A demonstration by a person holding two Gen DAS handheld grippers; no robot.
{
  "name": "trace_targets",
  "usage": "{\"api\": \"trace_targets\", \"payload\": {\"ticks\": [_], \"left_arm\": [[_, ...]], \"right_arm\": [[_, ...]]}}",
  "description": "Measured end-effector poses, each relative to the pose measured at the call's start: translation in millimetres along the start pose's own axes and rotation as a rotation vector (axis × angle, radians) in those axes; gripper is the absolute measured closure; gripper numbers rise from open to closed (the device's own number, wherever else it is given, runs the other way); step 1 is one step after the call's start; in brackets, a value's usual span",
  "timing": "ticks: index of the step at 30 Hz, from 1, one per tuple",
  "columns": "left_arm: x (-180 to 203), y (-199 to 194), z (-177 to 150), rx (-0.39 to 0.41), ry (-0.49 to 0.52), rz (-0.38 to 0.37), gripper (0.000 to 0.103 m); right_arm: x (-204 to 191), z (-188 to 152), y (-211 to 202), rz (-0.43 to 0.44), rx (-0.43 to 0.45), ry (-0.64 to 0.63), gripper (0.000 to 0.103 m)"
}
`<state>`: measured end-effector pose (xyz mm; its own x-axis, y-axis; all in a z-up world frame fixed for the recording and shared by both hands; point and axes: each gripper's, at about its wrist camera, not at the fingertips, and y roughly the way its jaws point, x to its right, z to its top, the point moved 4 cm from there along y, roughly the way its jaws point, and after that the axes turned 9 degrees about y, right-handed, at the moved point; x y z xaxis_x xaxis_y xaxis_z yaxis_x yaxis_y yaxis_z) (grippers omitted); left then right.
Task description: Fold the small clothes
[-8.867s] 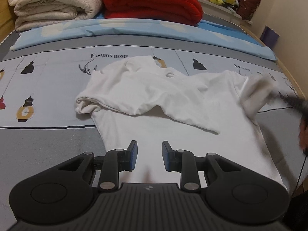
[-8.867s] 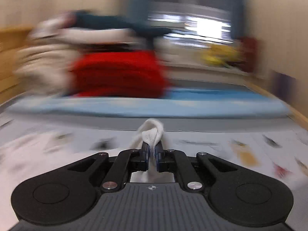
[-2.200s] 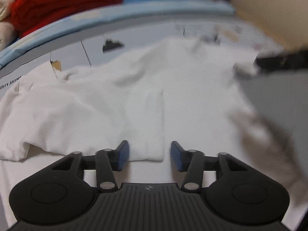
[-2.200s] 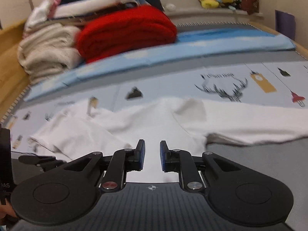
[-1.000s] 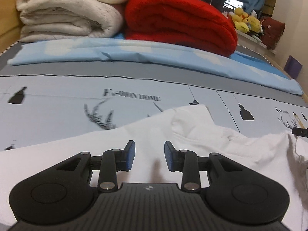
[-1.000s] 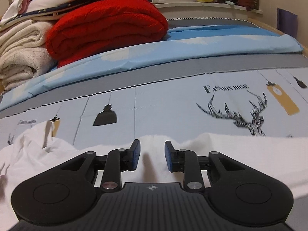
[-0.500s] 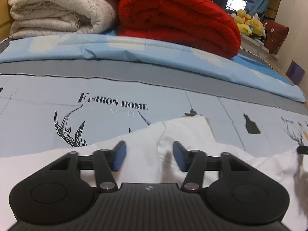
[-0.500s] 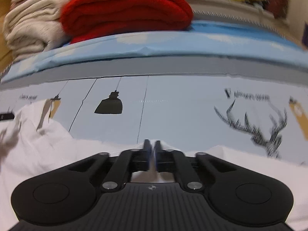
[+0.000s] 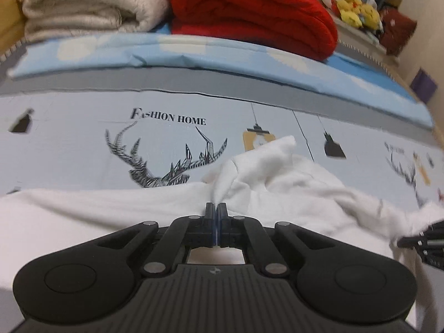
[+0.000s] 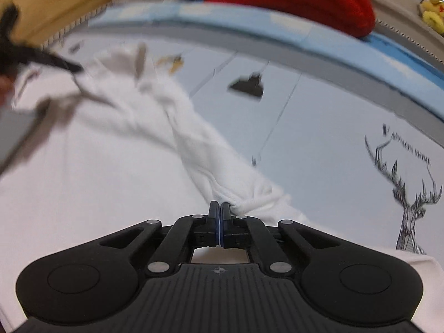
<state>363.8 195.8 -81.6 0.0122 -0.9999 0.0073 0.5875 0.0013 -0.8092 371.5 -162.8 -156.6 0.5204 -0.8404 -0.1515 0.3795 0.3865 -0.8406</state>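
Pinching a raised fold of the white shirt (image 9: pixel 277 183) with the left gripper (image 9: pixel 216 208), fingers pressed together on the cloth. Clamped likewise on the shirt's bunched edge (image 10: pixel 211 163) with the right gripper (image 10: pixel 219 206), cloth stretched toward 10 o'clock where the other gripper shows, blurred. Spread across the printed bedsheet (image 9: pixel 83 144), with a deer print at 11 o'clock of the left gripper. Stacked beyond at 12 o'clock: red blanket (image 9: pixel 249 14), cream blanket (image 9: pixel 88 2) beside it at 11. Plush toys (image 9: pixel 355 11) at 1 o'clock.
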Motion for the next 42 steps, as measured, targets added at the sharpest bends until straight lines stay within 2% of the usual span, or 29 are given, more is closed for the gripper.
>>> {"api": "trace_targets", "payload": {"ticks": [3, 5, 7, 8, 9, 12, 14, 15, 16, 18, 19, 21, 23, 24, 25, 28, 31, 33, 35, 38, 41, 42], "left_arm": [[14, -24, -10, -0.001, -0.007, 0.018, 0.102], [20, -21, -19, -0.001, 0.005, 0.035, 0.102], [20, -9, -27, 0.011, -0.018, 0.015, 0.102], [17, -1, -27, -0.018, -0.049, 0.01, 0.102], [14, 1, -25, -0.015, -0.08, 0.002, 0.102], [9, -1, -11, 0.038, -0.107, 0.003, 0.102], [6, 1, -9, 0.039, -0.116, 0.009, 0.102], [5, 3, -8, 0.035, -0.122, 0.003, 0.102], [4, 5, -8, 0.031, -0.123, 0.003, 0.102], [4, 7, -9, 0.027, -0.11, 0.011, 0.102], [4, 8, -8, 0.025, -0.104, 0.012, 0.102], [3, 9, -9, 0.022, -0.103, 0.005, 0.102], [1, 10, -8, 0.019, -0.102, -0.003, 0.102], [0, 11, -8, 0.018, -0.103, -0.004, 0.102], [-2, 12, -8, 0.017, -0.106, -0.005, 0.102], [-6, 14, -9, 0.003, -0.115, -0.008, 0.102], [-6, 16, -14, -0.019, -0.104, -0.007, 0.102], [-6, 18, -18, -0.041, -0.089, -0.005, 0.102], [-5, 20, -22, -0.059, -0.086, -0.002, 0.102], [-4, 21, -25, -0.067, -0.089, -0.004, 0.102], [-2, 20, -27, -0.067, -0.08, -0.006, 0.102], [-1, 20, -27, -0.069, -0.078, -0.007, 0.102]], "right_arm": [[-10, -8, 7, 0.01, -0.038, -0.04, 0.103], [-18, -13, 13, 0.011, -0.063, -0.07, 0.103], [-21, -16, 12, 0.012, -0.05, -0.071, 0.103], [-18, -11, 4, 0.045, -0.011, -0.032, 0.103], [-14, -5, -6, 0.071, 0.034, 0.01, 0.103], [7, 20, -39, 0.088, 0.227, 0.148, 0.1], [20, 40, -50, 0.075, 0.327, 0.263, 0.094], [24, 48, -48, 0.066, 0.354, 0.308, 0.085], [27, 55, -43, 0.048, 0.358, 0.344, 0.068], [39, 72, -21, -0.011, 0.311, 0.384, 0.05], [44, 77, -6, -0.026, 0.262, 0.407, 0.051], [54, 83, 28, 0.004, 0.128, 0.479, 0.051], [58, 82, 51, 0.006, 0.044, 0.518, 0.052], [57, 80, 56, -0.006, 0.017, 0.508, 0.063], [52, 78, 54, -0.019, 0.015, 0.483, 0.082], [34, 74, 21, 0.015, 0.107, 0.375, 0.088], [1, 48, -20, 0.054, 0.2, 0.168, 0.088], [-20, 19, -26, 0.089, 0.153, 0.05, 0.088], [-31, -11, -16, 0.061, 0.078, -0.026, 0.088], [-38, -32, -2, 0.033, 0.007, -0.064, 0.086], [-39, -24, -15, 0.062, 0.033, -0.041, 0.085], [-32, -16, -25, 0.082, 0.064, 0.003, 0.08]]}}
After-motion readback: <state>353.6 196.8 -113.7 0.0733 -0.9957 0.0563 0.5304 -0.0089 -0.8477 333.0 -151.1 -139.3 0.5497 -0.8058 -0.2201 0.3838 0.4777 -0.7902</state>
